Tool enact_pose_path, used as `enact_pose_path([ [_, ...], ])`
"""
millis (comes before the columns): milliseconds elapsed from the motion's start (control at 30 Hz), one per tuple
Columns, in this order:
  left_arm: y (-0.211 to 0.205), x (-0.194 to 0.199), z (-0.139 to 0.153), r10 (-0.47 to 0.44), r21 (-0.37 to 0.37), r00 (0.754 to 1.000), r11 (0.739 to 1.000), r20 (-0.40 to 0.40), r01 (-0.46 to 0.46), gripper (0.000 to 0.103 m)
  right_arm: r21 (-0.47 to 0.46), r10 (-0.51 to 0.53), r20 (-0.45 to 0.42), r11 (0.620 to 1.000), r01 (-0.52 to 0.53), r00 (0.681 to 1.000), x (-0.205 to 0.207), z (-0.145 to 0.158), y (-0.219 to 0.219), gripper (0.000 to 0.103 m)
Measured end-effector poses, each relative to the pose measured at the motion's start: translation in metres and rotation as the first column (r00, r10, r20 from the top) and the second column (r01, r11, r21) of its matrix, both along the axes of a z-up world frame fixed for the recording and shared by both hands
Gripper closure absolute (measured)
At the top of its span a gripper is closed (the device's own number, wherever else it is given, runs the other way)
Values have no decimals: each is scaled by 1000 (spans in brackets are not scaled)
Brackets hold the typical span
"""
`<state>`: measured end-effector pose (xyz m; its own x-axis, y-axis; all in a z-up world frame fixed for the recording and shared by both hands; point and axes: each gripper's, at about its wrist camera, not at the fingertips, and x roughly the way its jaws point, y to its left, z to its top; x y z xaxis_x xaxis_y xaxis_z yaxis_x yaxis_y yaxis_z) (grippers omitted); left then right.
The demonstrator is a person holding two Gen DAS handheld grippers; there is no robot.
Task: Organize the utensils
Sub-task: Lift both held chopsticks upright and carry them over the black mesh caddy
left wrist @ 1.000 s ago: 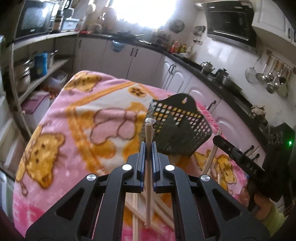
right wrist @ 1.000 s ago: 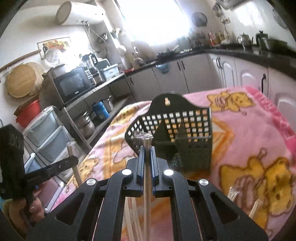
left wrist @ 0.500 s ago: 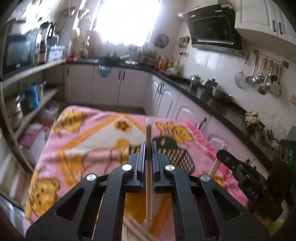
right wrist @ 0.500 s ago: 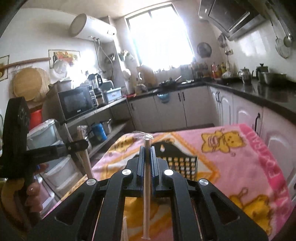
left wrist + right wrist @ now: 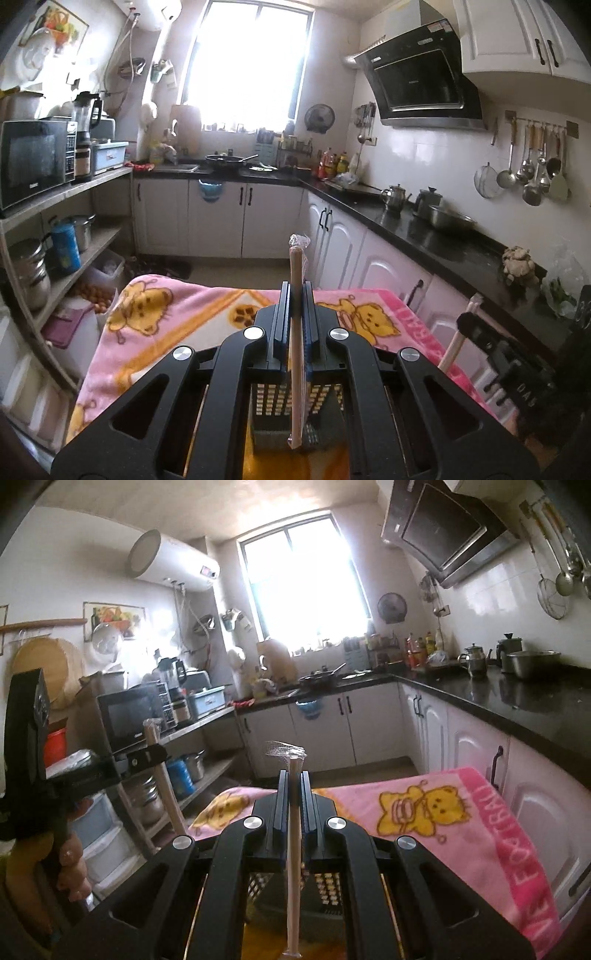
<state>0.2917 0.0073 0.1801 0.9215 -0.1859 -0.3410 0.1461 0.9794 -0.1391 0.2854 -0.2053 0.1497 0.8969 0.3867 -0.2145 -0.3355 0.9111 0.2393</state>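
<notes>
My left gripper [image 5: 295,291] is shut on a wrapped pair of wooden chopsticks [image 5: 296,347] that stands upright, its clear wrapper tip poking above the jaws. My right gripper [image 5: 294,779] is shut on another wrapped wooden chopstick pair [image 5: 293,871], also upright. The black perforated utensil basket [image 5: 284,417] sits on the pink blanket right below both grippers, mostly hidden by their bodies; it also shows in the right wrist view [image 5: 325,890]. Each gripper shows in the other's view: the right gripper [image 5: 469,321], the left gripper [image 5: 155,753].
The table is covered by a pink cartoon-bear blanket [image 5: 166,317]. White cabinets and a black countertop [image 5: 424,236] run along the right and back. Open shelves with pots and a microwave [image 5: 33,162] stand at the left. Hanging ladles [image 5: 532,173] line the right wall.
Both grippers have tilted up from looking down at the blanket to level. The basket has dropped from the middle of both views to under the gripper bodies. Both stay shut on their chopsticks.
</notes>
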Motion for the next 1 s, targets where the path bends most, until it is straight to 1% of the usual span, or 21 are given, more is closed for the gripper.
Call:
enact_pose_path([
  [167, -2, 15, -10, 24, 9, 999, 1000, 22, -24, 102, 26, -33, 25, 999, 32, 999, 19, 6, -7, 97],
  [333, -3, 28, -27, 42, 17, 999, 999, 29, -43, 102, 11, -64, 36, 998, 64, 997, 36, 3, -6, 97],
  [400, -2, 32, -35, 40, 10, 999, 999, 28, -41, 102, 4, -73, 35, 997, 73, 997, 45, 0, -4, 97],
  [467, -2, 38, -46, 54, 11, 998, 998, 20, -54, 102, -6, -83, 32, 996, 83, 996, 53, -8, -3, 97],
  [533, -2, 42, -57, 45, -6, 999, 999, 9, -45, 102, -10, -85, 25, 996, 86, 996, 57, -15, -2, 97],
  [667, -3, 46, -74, 39, -4, 999, 999, 5, -39, 102, -24, -83, 16, 996, 83, 996, 64, -32, 2, 97],
  [867, -5, 49, -95, 25, 13, 1000, 1000, -15, -25, 102, -33, -89, 3, 995, 89, 996, 70, -55, 5, 97],
  [1000, -5, 50, -104, 12, 31, 1000, 999, -26, -12, 101, -27, -89, 3, 996, 89, 996, 69, -63, 6, 97],
])
